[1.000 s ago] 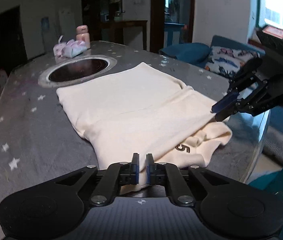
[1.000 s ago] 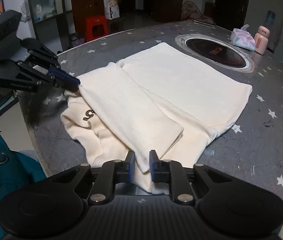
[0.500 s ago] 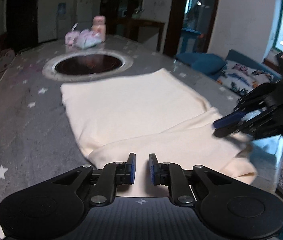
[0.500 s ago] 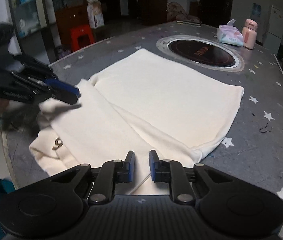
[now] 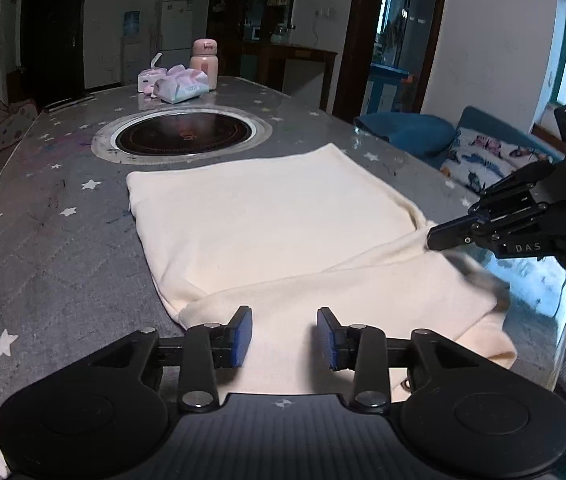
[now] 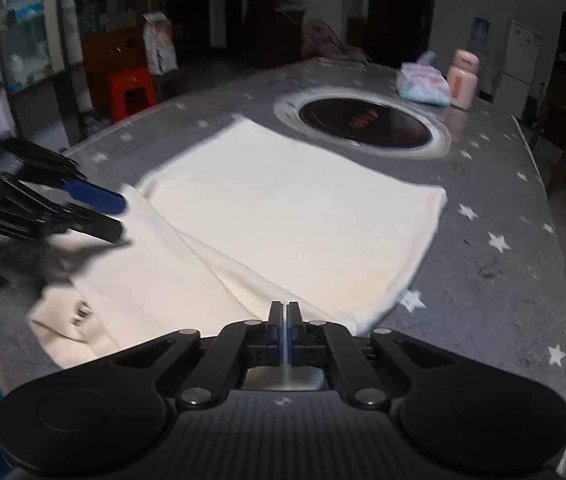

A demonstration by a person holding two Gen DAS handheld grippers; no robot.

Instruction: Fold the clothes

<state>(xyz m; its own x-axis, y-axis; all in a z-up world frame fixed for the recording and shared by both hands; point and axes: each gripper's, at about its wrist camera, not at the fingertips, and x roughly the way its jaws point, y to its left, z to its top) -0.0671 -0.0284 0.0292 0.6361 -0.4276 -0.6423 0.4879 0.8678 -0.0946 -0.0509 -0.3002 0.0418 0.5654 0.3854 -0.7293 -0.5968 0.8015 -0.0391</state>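
- The worktop (image 5: pixel 43 248) is your reference: a grey, star-printed surface with a round dark cooktop inset (image 5: pixel 185 138) near its middle, and tissue packs (image 5: pixel 181 86) and a pink bottle (image 5: pixel 204 63) beyond that, towards the far end.
- The cream garment (image 5: pixel 275 216) lies flat between the cooktop inset and the near edge where you stand. Its broad panel runs away from you, and a folded band crosses it along the near edge, reaching the near right corner, where it slightly overhangs.
- The relation that matters: that band's long axis runs side to side, parallel to the near edge, and you have one gripper at each end of it, so neither arm has to reach across.
- Your left gripper (image 5: pixel 285 338) sits over the band's left end. Its jaws are opening, cloth lies under the gap, and the pads are not pressing it.
- Your right gripper (image 6: pixel 284 322) sits over the other end of the band with its jaws brought fully together. Whether fabric is pinched between them, I cannot tell.
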